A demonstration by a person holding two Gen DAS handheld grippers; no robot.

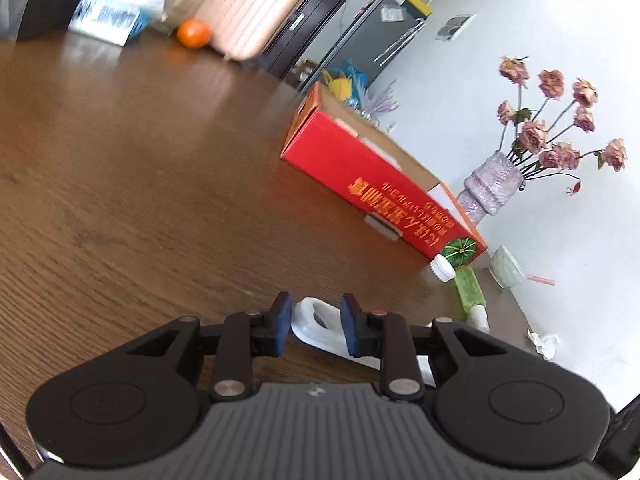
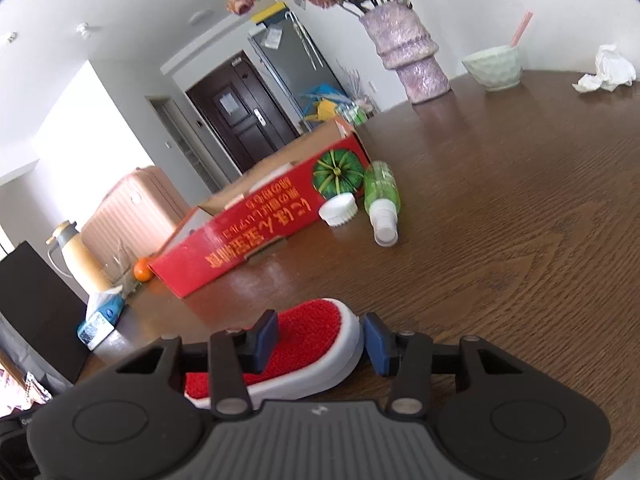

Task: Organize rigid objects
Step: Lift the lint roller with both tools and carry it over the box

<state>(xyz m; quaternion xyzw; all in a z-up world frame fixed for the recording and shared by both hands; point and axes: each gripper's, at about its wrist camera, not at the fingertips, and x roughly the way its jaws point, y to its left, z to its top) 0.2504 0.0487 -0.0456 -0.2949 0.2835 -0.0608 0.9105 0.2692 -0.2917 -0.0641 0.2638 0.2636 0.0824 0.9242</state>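
Observation:
A red cardboard box point(image 1: 360, 184) with an open top lies on the brown wooden table point(image 1: 140, 184); it also shows in the right wrist view point(image 2: 256, 224). A green spray bottle point(image 2: 382, 196) and a white round cap point(image 2: 338, 210) lie beside its end. My left gripper point(image 1: 316, 326) is open, its blue pads on either side of a white plastic object point(image 1: 320, 326) on the table. My right gripper point(image 2: 320, 340) is open around a white brush with red bristles point(image 2: 304, 340) that lies on the table.
A purple vase of dried roses point(image 2: 408, 56), a pale green bowl point(image 2: 494, 68) and a crumpled tissue point(image 2: 608, 70) stand at the far table edge. An orange point(image 1: 194, 34), a tissue pack point(image 1: 112, 18) and a thermos point(image 2: 80, 256) are at the other end.

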